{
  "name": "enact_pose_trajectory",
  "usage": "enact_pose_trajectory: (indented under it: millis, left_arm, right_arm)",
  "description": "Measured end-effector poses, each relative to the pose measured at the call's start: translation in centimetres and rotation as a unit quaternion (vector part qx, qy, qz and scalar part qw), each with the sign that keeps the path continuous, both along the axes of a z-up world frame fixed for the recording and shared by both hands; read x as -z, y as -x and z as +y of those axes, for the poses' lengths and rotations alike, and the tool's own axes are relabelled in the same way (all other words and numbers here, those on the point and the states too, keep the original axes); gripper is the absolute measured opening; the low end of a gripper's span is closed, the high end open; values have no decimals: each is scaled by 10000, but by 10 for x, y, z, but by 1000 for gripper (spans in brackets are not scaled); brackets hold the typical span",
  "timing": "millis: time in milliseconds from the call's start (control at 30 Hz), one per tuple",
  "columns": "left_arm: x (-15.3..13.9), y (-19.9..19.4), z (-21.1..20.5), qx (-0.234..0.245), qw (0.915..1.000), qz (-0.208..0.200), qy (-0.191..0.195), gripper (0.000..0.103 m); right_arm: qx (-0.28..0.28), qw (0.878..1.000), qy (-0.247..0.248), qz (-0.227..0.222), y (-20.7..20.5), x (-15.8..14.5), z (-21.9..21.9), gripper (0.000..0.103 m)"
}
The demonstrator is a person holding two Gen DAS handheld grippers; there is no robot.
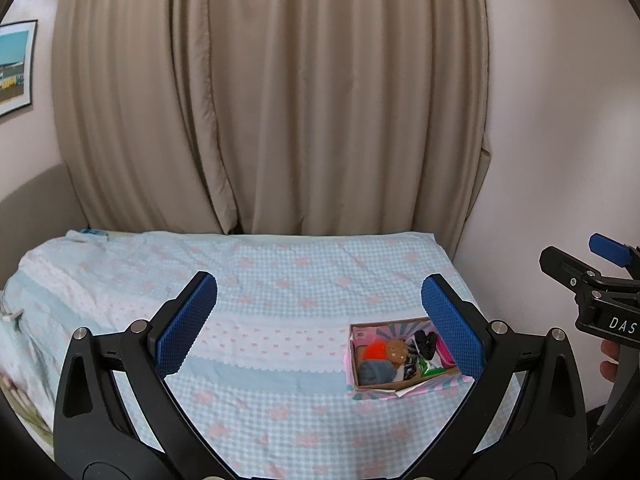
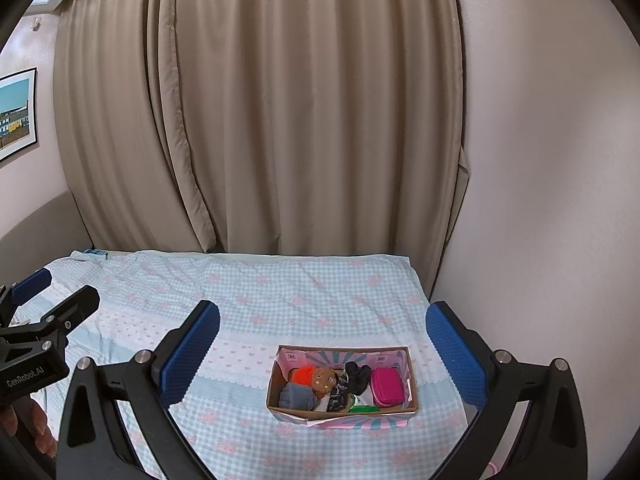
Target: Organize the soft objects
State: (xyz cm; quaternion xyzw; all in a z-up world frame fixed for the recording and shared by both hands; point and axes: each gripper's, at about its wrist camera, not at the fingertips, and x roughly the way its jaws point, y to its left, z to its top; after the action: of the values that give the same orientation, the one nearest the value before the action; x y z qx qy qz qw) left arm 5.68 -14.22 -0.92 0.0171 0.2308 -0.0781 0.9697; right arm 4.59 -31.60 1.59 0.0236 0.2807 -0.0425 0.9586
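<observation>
Landmark for this report is the cardboard box (image 2: 412,376), which sits on the blue-and-pink checked bedspread (image 2: 280,292), nearer the plain wall (image 2: 540,200) than the bedspread's opposite side.

Contents of the box: an orange pompom (image 2: 301,374) at the end farthest from the wall, touching a brown plush toy (image 2: 323,382). A grey woollen ball (image 2: 296,397) lies at the near corner beside them. A black scrunchie (image 2: 357,375) occupies the middle, with a dark patterned cloth (image 2: 339,396) and a green packet (image 2: 362,406) in front of it. A magenta pouch (image 2: 386,391) lies at the wall end. All items are inside the box walls; none lies on the bedspread outside it.

The left gripper (image 1: 320,320) is held above the bedspread, to the side of the box away from the wall, fingers spread wide with nothing between the blue pads (image 1: 188,324). The right gripper (image 2: 322,354) is held directly over the near side of the box, likewise spread wide and empty.

Beige curtains (image 2: 300,120) hang beyond the box, at the far edge of the bedspread. A framed picture (image 2: 16,114) hangs on the wall opposite the box side.
</observation>
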Motion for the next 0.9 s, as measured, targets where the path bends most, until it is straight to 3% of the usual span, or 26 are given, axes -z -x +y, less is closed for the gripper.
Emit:
enact_pose_trajectory:
  millis: [467, 900]
  left_arm:
    - [-2, 7, 4, 21, 10000, -66, 48, 102]
    - [-4, 12, 10, -56, 9997, -215, -131, 103]
  right_arm:
    - [28, 10000, -26, -24, 2, 2, 8, 103]
    - [72, 9999, -76, 24, 2, 2, 15, 103]
